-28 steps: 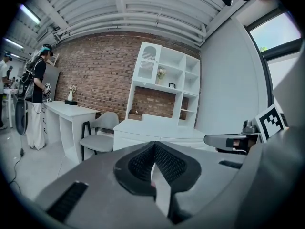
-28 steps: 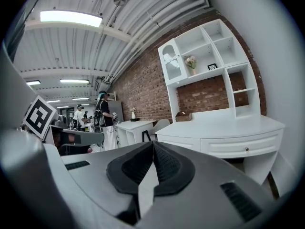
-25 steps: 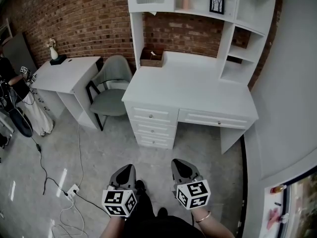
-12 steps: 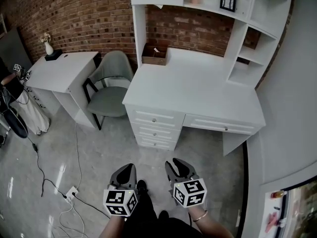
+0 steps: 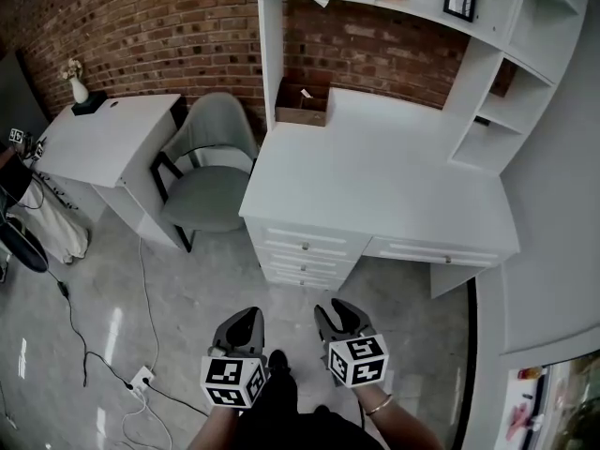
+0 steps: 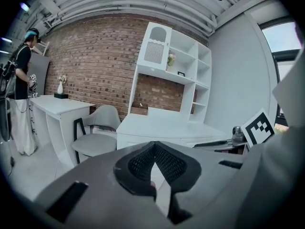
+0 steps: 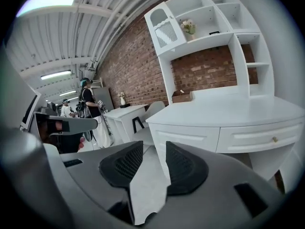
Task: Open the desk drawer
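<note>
The white desk (image 5: 394, 186) with a shelf unit on top stands ahead against the brick wall. Under its top are a stack of three small drawers (image 5: 305, 248) on the left and one wide drawer (image 5: 433, 253) with a small knob (image 7: 274, 139) on the right; all are closed. Both grippers hang over the floor in front of the desk, apart from it. My left gripper (image 5: 246, 321) is shut, its pads meeting at the tips (image 6: 153, 147). My right gripper (image 5: 339, 315) is opening, with a gap between its pads (image 7: 154, 146) and nothing in it.
A grey chair (image 5: 211, 178) stands left of the desk beside a small white table (image 5: 105, 137) with a vase. A brown box (image 5: 302, 103) sits on the desk's back left. Cables and a power strip (image 5: 141, 379) lie on the floor at the left. A person (image 6: 21, 80) stands far left.
Both grippers have come forward toward the desk, which now looks nearer and larger. The right gripper's jaws have gone from shut to apart. The left jaws stayed shut.
</note>
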The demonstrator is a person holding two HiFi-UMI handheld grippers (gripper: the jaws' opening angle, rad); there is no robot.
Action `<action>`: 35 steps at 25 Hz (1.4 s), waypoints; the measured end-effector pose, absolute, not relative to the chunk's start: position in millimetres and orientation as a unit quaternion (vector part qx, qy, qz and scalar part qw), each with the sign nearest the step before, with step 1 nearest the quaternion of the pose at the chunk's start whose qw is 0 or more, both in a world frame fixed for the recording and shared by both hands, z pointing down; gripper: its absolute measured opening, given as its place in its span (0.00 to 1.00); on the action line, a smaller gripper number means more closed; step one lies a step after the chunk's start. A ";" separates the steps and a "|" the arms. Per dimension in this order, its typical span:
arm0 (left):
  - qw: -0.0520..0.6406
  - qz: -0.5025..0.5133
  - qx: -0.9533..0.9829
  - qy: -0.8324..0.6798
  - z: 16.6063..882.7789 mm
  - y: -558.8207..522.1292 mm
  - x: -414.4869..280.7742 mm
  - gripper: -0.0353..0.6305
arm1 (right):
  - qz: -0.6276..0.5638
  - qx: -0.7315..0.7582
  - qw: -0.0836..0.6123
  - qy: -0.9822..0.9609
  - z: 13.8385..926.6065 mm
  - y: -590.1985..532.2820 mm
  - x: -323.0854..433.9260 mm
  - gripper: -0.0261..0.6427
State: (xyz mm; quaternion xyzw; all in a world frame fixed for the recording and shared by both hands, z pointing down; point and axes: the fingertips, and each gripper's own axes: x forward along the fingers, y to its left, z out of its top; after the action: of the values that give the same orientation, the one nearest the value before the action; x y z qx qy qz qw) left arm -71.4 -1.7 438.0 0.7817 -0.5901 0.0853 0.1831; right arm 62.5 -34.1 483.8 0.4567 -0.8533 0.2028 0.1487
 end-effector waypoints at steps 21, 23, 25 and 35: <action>0.244 0.121 0.781 -0.562 498.0 -119.3 -142.3 0.07 | 0.258 0.528 0.232 -0.775 590.5 -172.6 11.4 0.26; 0.252 0.114 0.780 -0.562 501.9 -126.7 -146.0 0.07 | 0.257 0.534 0.242 -0.769 598.7 -183.5 11.3 0.26; 0.262 0.105 0.776 -0.564 506.5 -133.0 -149.4 0.07 | 0.254 0.539 0.255 -0.762 607.1 -195.1 12.6 0.26; 0.288 0.112 0.759 -0.573 536.3 -134.7 -168.9 0.07 | 0.254 0.554 0.294 -0.736 645.4 -231.3 13.4 0.25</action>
State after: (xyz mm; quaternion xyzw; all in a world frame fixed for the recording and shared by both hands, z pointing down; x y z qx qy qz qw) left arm -168.9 -134.7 536.3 0.7593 -0.5727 0.1124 0.2877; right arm 13.4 -231.3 645.4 0.5541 -0.7362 0.2539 0.2942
